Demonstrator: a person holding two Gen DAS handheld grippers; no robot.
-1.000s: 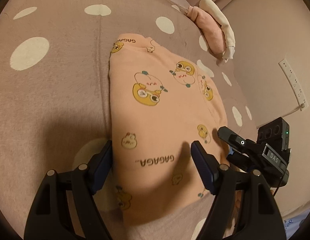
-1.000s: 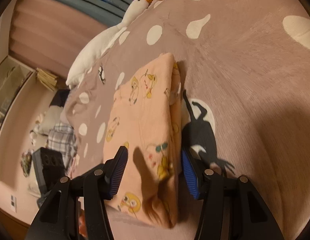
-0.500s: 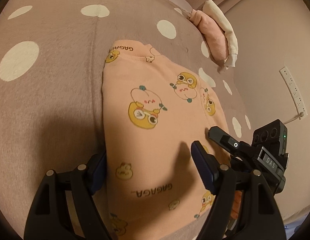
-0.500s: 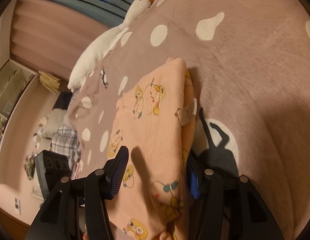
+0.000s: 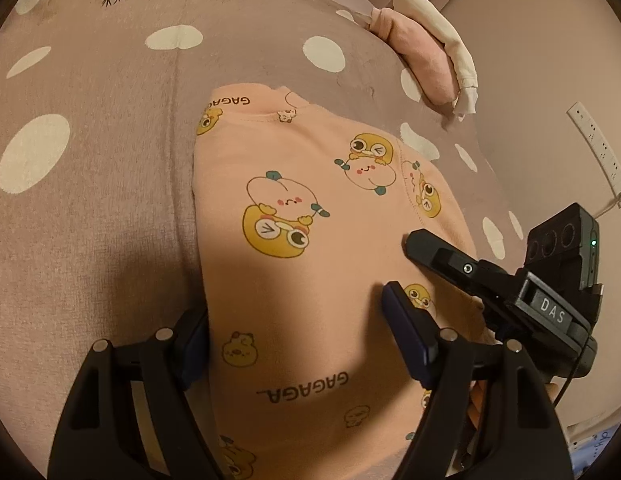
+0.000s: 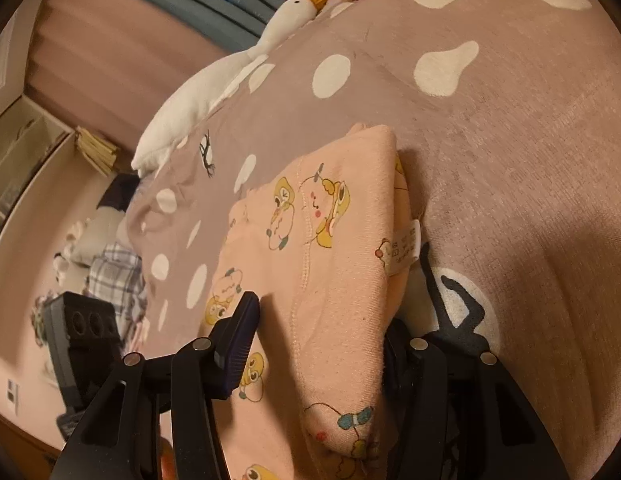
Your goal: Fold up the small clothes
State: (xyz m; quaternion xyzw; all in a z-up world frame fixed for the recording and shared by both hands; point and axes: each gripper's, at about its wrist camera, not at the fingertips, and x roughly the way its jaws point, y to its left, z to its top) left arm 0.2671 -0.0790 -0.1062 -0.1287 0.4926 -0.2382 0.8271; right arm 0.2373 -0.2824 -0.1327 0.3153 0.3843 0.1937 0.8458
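A folded peach garment (image 5: 310,240) printed with yellow ducks and "GAGAGA" lies flat on the mauve spotted blanket (image 5: 90,200). My left gripper (image 5: 298,320) stands open astride its near end. The left finger is half hidden at the cloth's left edge and the right finger rests over the top. From the right, my right gripper (image 6: 322,320) stands open astride the thick folded edge (image 6: 350,280). Its left finger hovers over the cloth and its right finger is hidden behind the fold. A white care label (image 6: 406,248) sticks out there. The right gripper's fingertip (image 5: 426,244) also shows over the garment.
Folded pink and cream clothes (image 5: 426,60) lie at the far right of the bed. A white goose plush (image 6: 230,76) lies along the far edge. A power strip (image 5: 598,148) hangs on the wall. Beyond the bed's left edge, plaid cloth (image 6: 114,276) and clutter cover the floor.
Both grippers have slid further in over the garment, which now fills more of each view. The left gripper's left finger has come up against the cloth's left edge.
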